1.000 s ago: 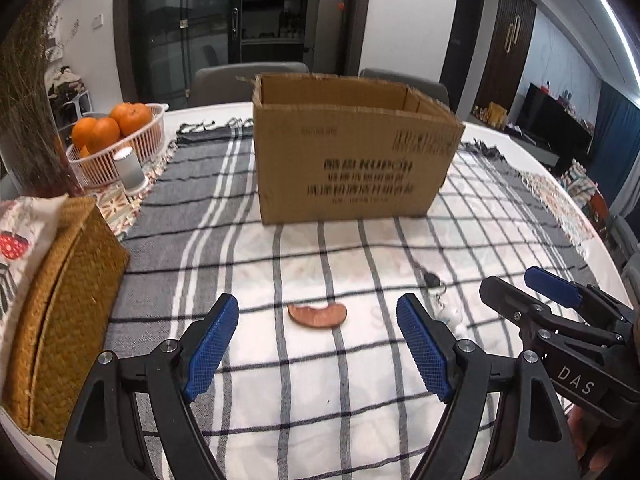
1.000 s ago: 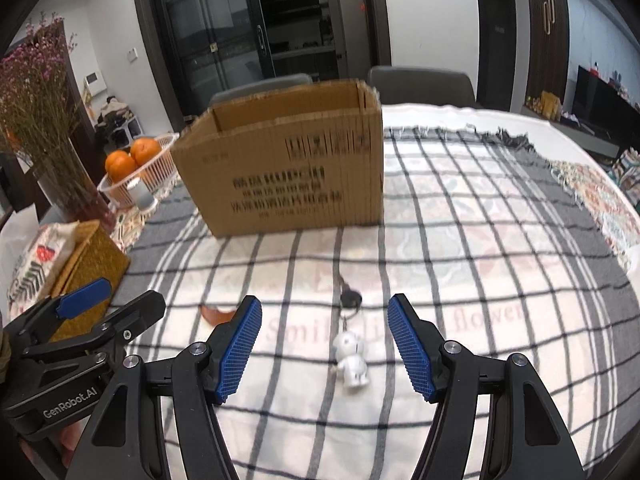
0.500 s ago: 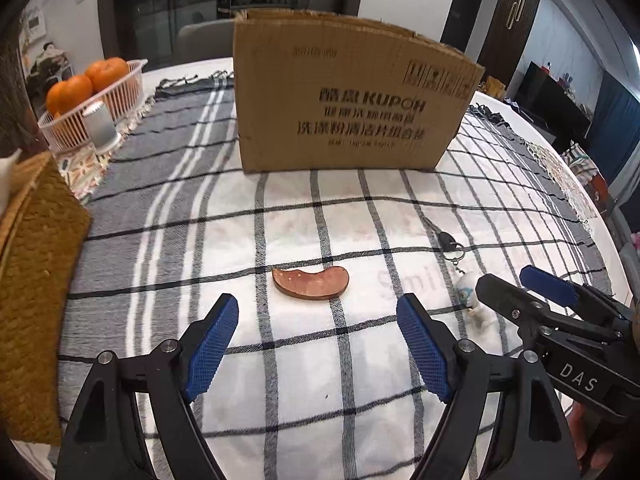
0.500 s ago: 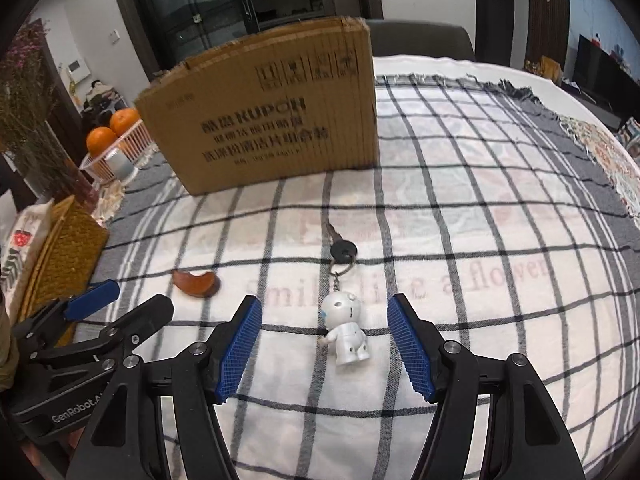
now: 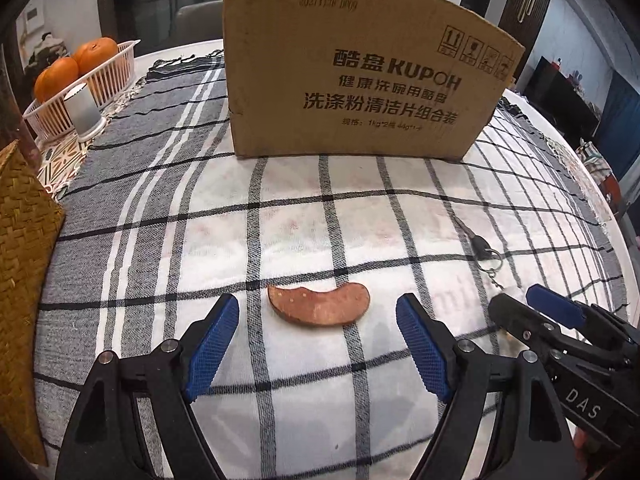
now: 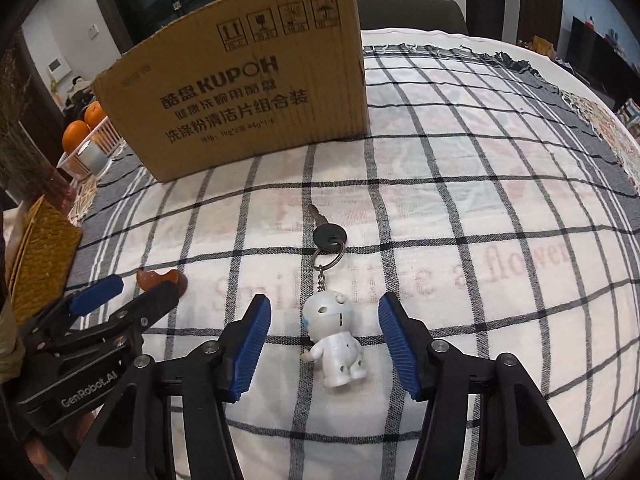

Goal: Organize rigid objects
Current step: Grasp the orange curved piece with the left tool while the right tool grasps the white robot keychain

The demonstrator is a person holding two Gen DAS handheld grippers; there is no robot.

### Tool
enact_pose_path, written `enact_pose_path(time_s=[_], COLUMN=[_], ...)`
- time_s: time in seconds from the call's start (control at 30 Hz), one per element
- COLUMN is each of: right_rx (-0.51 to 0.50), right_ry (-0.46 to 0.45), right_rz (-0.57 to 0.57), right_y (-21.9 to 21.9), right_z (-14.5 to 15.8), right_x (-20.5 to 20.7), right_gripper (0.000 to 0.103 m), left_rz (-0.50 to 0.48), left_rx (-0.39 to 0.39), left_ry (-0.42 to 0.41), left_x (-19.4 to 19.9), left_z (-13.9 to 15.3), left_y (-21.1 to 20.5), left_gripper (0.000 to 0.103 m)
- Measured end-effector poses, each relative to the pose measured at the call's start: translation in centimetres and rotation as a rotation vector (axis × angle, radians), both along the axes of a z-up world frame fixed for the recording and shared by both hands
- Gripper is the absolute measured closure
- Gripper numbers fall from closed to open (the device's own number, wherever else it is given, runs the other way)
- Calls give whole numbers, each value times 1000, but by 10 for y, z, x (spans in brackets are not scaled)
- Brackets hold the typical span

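Observation:
A curved brown wooden piece lies on the checked tablecloth, just ahead of my open left gripper, between its blue pads. It also shows in the right wrist view. A white figurine keychain with a black-headed key lies between the pads of my open right gripper. The key's ring shows in the left wrist view. The right gripper appears at the left view's right edge. A brown cardboard box stands behind, also in the right wrist view.
A white basket of oranges and a small white cup stand at the far left. A woven straw box sits at the left edge. The round table's edge curves away on the right.
Both grippers have moved forward and down toward the table. The wooden piece now lies between the left pads and the figurine between the right pads. Both stay open.

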State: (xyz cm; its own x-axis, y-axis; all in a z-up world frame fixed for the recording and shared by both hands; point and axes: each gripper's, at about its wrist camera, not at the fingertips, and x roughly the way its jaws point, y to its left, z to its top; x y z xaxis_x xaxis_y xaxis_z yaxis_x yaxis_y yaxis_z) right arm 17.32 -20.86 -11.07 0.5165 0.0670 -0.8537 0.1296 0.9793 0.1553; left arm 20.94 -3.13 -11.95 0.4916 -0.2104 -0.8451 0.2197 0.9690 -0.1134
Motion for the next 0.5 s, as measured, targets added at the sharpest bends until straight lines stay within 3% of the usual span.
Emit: enact_pose_path(time_s=[0.13, 0.5], right_rx=[8, 1], right_ry=[15, 33], right_rz=[-2, 0], right_y=[1, 1], right_z=[-5, -11], right_x=[2, 1], right_gripper=[54, 74], left_rz=[-3, -19], left_rx=[-3, 22], left_ry=[5, -10], left_x=[4, 4], left_z=[-4, -9], left_y=[-1, -5], left_gripper=[25, 47])
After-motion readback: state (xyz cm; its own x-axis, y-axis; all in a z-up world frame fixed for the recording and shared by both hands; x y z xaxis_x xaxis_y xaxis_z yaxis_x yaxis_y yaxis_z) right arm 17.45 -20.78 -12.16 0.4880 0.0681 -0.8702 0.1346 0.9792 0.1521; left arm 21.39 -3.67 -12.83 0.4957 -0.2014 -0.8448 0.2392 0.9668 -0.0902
